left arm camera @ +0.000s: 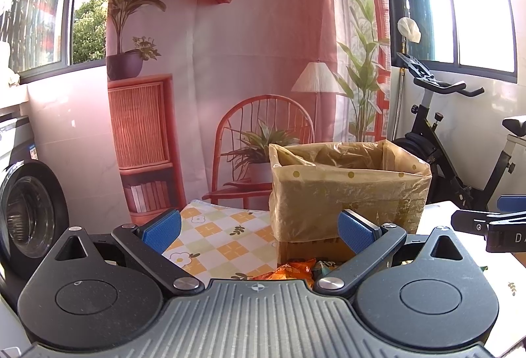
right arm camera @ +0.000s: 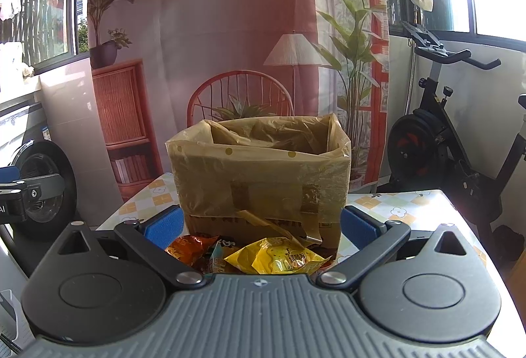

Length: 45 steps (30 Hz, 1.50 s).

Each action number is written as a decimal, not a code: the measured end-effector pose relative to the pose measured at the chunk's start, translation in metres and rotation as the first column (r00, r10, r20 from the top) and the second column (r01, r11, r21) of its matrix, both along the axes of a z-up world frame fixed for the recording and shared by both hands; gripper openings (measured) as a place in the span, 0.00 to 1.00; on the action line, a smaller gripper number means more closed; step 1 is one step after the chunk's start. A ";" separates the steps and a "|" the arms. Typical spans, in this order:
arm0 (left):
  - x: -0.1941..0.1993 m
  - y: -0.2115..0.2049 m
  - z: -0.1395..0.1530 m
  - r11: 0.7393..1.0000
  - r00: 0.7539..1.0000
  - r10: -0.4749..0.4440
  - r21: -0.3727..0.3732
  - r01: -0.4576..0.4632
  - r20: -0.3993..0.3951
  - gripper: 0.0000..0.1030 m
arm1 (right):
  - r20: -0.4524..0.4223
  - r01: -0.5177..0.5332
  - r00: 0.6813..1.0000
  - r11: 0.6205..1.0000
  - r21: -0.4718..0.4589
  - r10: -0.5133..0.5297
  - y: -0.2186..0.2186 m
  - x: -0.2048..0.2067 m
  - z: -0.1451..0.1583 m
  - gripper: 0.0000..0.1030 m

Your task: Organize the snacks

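A cardboard box [left arm camera: 348,193] lined with a yellowish plastic bag stands on the table with a checked flower cloth [left arm camera: 217,243]; in the right wrist view the same box [right arm camera: 259,180] is straight ahead. Snack packets lie in front of it: an orange packet [left arm camera: 292,271] in the left wrist view, and an orange packet [right arm camera: 190,246] beside a yellow packet [right arm camera: 279,257] in the right wrist view. My left gripper [left arm camera: 259,231] is open above the cloth, left of the box. My right gripper [right arm camera: 261,226] is open over the packets, holding nothing.
The other gripper shows at the right edge [left arm camera: 486,226] of the left wrist view and at the left edge [right arm camera: 23,193] of the right wrist view. A washing machine [left arm camera: 29,213] stands left of the table and an exercise bike [right arm camera: 440,134] right. A printed backdrop hangs behind.
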<state>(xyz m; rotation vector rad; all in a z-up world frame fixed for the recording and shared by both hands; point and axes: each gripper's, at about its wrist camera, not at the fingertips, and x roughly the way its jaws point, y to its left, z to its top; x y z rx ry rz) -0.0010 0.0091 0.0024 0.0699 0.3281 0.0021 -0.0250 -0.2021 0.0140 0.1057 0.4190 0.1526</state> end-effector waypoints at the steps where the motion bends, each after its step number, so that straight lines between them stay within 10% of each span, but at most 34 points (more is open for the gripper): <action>1: 0.000 0.000 -0.001 1.000 1.000 0.001 0.000 -0.001 -0.001 0.99 | 0.001 0.000 1.000 1.000 0.000 0.000 0.000 0.000 0.000 1.00; 45: -0.001 0.001 -0.003 1.000 1.000 0.006 -0.012 -0.006 -0.005 0.99 | 0.001 0.003 1.000 1.000 0.000 -0.003 0.000 0.000 -0.001 1.00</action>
